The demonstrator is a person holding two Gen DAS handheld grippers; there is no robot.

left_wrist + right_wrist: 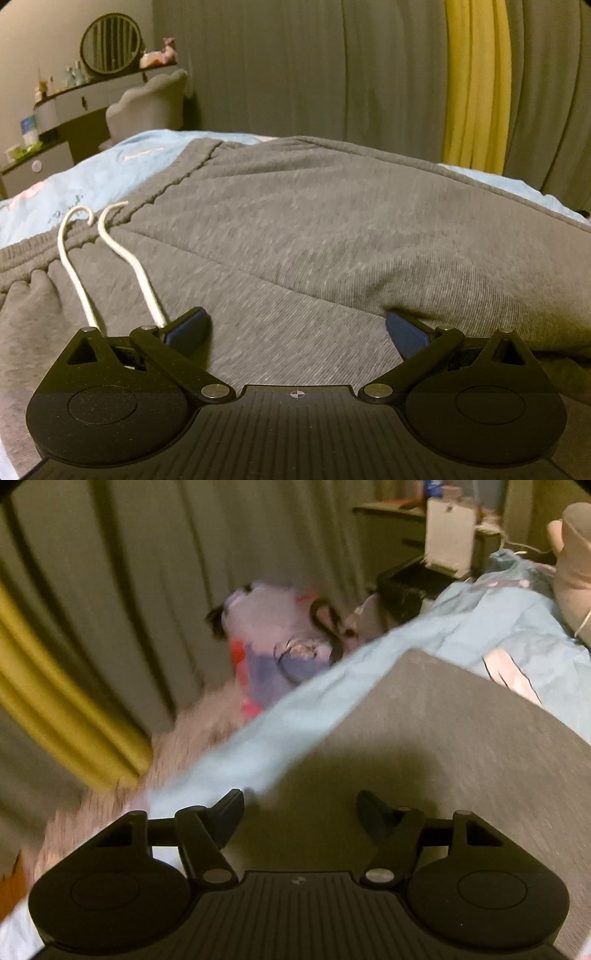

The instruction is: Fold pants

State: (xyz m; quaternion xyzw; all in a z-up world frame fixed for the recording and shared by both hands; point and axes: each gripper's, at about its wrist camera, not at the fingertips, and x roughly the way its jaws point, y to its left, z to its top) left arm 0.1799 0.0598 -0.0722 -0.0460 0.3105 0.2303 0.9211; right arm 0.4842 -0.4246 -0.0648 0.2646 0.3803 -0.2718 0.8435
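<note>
Only the left view is showing the white drawstring (110,258).
Pants (314,229) lying at 12 o'clock of the left gripper (295,328); right gripper (299,812): both released.

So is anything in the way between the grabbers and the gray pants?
Nothing visible. The left gripper sits open right over the gray pants, beside the white drawstring. The right gripper, open, has only pants fabric ahead.

Dim warm light; right view motion-blurred, fisheye bending both edges.
</note>
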